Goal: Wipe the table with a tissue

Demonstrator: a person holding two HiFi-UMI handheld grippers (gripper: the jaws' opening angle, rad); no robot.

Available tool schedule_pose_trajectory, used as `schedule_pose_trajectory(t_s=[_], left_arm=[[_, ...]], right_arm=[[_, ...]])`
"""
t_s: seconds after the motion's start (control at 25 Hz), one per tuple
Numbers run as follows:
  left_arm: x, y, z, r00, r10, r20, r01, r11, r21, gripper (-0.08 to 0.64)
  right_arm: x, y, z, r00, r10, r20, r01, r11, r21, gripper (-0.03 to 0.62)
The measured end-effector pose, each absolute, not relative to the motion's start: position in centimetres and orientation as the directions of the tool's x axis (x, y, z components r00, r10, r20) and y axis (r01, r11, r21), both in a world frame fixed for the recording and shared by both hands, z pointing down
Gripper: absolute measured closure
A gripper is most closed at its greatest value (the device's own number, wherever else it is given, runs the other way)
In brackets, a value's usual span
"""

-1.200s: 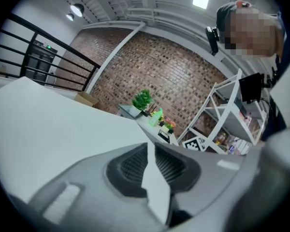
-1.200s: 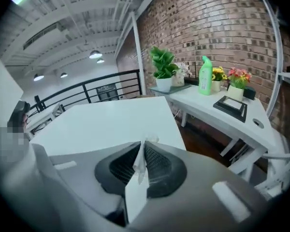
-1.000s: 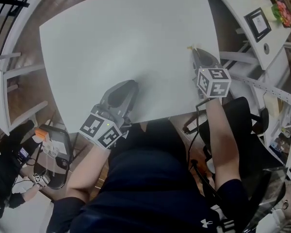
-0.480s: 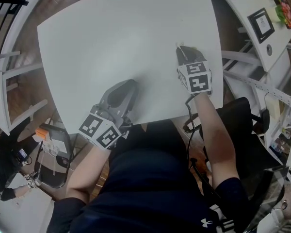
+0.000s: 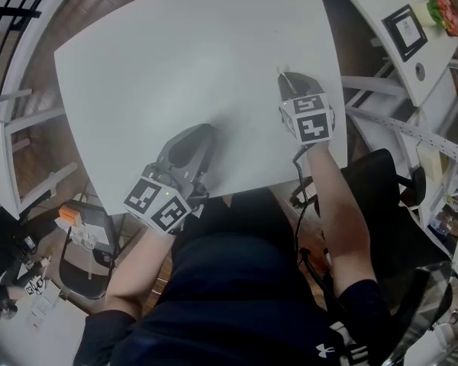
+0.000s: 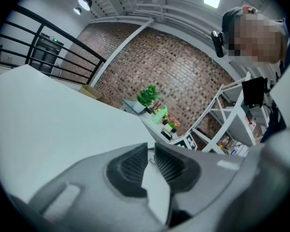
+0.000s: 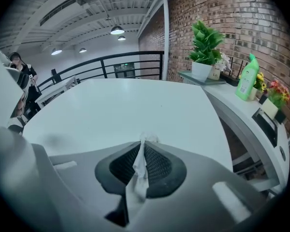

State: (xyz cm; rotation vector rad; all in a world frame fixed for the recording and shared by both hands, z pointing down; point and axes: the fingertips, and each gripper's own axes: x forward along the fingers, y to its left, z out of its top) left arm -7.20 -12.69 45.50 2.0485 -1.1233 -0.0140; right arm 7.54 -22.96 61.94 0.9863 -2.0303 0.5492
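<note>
**A:** What is the right claw (image 7: 144, 140) holding?

**B:** It is clamped on the tissue (image 7: 137, 175). The sheet is bunched into a thin strip between the ribbed pads, and only a small tuft pokes out past the tips. That tuft meets the tabletop (image 5: 175, 59) close to the right-hand edge.

**A:** So what's the worry?

**B:** There is very little paper showing. If the claw leans down any further, I think the hard tips would rub the surface and the tissue would wipe almost nothing. A strip pinched that narrowly could also tear, or drag out of the pads if it catches while being pushed.

**A:** And the edge?

**B:** It is near. A stroke toward the right could run off the tabletop, and the tuft could snag on the rim. Sweeping inward over the broad bare area looks safer.

**A:** What about the left claw (image 6: 151, 148)?

**B:** Its jaws are together with nothing between them, and only white surface shows through the slit. It lies at the near edge, well apart from the right one. It poses little risk where it is, though a long leftward stroke would head toward it.

**A:** Anything else?

**B:** The surface is plain white, so missed patches would be hard to spot.
</note>
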Motion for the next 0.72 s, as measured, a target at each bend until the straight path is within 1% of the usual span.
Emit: schedule_pose_trajectory(t_s=[0.2, 0.52, 0.72], left_arm=[[-6.4, -13.0, 45.3, 0.612, -0.714, 0.339, -0.707, -0.303, 0.639, 0.515], [-4.9, -13.4, 44.7, 0.63, -0.712, 0.311, -0.684, -0.318, 0.656, 0.515], [-4.8, -13.3, 44.9, 0.627, -0.712, 0.315, -0.685, -0.313, 0.658, 0.515]], right_arm=[[10.3, -23.7, 61.9, -0.35, -0.469, 0.811, -0.827, 0.561, -0.032, 0.566], [16.6, -24.8, 62.0, -0.279, -0.501, 0.819, -0.885, 0.465, -0.017, 0.566], [17.6, -25.1, 62.0, -0.269, -0.505, 0.82, -0.897, 0.442, -0.023, 0.566]])
